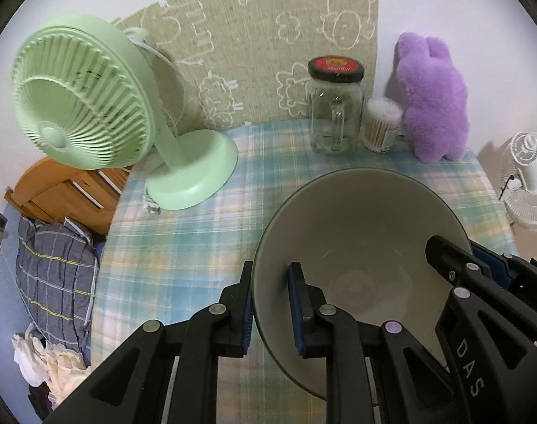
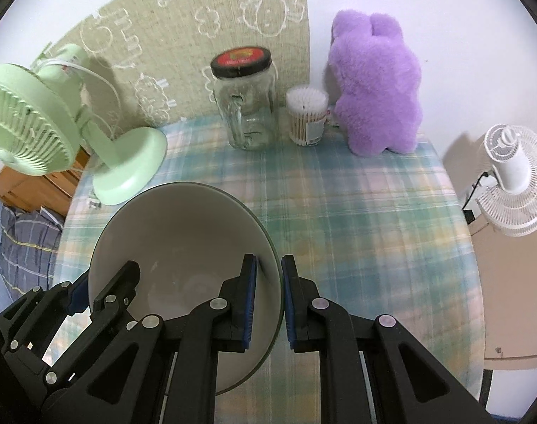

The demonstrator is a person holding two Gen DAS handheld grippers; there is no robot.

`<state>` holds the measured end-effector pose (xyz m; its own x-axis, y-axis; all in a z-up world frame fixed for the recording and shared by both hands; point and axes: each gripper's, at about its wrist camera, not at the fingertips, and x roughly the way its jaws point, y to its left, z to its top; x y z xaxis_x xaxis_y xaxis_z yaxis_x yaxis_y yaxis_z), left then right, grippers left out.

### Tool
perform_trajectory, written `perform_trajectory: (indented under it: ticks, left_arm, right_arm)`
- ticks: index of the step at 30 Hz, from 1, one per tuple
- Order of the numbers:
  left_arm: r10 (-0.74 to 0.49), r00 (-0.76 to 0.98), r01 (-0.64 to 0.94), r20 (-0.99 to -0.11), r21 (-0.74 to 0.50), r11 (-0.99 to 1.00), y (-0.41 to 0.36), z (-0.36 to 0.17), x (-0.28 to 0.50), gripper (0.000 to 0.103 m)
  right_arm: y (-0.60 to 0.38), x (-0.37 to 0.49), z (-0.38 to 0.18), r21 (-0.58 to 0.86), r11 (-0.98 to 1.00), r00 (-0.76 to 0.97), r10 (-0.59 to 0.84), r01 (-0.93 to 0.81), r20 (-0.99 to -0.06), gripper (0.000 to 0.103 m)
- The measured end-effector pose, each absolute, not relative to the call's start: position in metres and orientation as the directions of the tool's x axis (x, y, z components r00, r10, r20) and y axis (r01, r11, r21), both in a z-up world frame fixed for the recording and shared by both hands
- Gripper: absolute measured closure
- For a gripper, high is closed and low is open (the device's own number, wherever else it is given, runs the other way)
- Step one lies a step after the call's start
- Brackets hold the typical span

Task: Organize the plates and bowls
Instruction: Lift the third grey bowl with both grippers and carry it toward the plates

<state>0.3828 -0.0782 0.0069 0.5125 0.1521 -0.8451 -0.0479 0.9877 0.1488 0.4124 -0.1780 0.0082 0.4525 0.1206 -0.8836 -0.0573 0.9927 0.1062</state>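
From my left wrist, my left gripper (image 1: 270, 304) is clamped tight on the near-left rim of the one bowl (image 1: 360, 233), one pad outside the wall and one inside. The bowl hangs just ahead of my jaws, tipped toward me, above the plaid tablecloth (image 1: 183, 247). My right gripper (image 1: 480, 272) bites the opposite rim, at the right of my jaws; white letters "DAS" run down its arm. Left of my jaws the cloth is bare up to the table's left edge, past which lie a checked pillow (image 1: 53, 275) and a wooden cabinet (image 1: 67, 190). Far ahead, along the back edge, stand one green fan (image 1: 88, 99), one lidded glass jar (image 1: 335, 113), one tub of cotton swabs (image 1: 383, 123) and one purple plush toy (image 1: 431, 95). The jar lid's red label is too blurred to read. One white fan (image 1: 530, 180) stands beyond the right edge.

From my right wrist, my right gripper (image 2: 268, 304) pinches the bowl (image 2: 183, 233) by its right rim, jaws closed down to the wall's thickness. My left gripper (image 2: 92, 289) grips the far rim, left of my jaws. Ahead and to the right the tablecloth (image 2: 356, 219) lies open as far as the jar (image 2: 247, 106), the swabs (image 2: 307, 116) and the plush toy (image 2: 374, 84). The green fan (image 2: 31, 123) stands ahead to the left, the white fan (image 2: 512, 176) off the right edge.
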Motion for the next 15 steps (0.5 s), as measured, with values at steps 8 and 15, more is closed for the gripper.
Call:
perform_trajectory:
  ticks: [8,15]
  left_arm:
    - [0.13,0.535,-0.036,-0.835,0.131,0.991,-0.072,0.033,0.338,0.088]
    - [0.108,0.545,-0.014,-0.831,0.12,0.993,-0.069,0.047,0.296,0.088]
  right_arm:
    - [-0.176,0.364,0.042,0.092,0.995,0.484,0.1,-0.041,-0.87,0.085]
    - [-0.175,0.32,0.059,0.083,0.996,0.49,0.08,-0.016,-0.868,0.085]
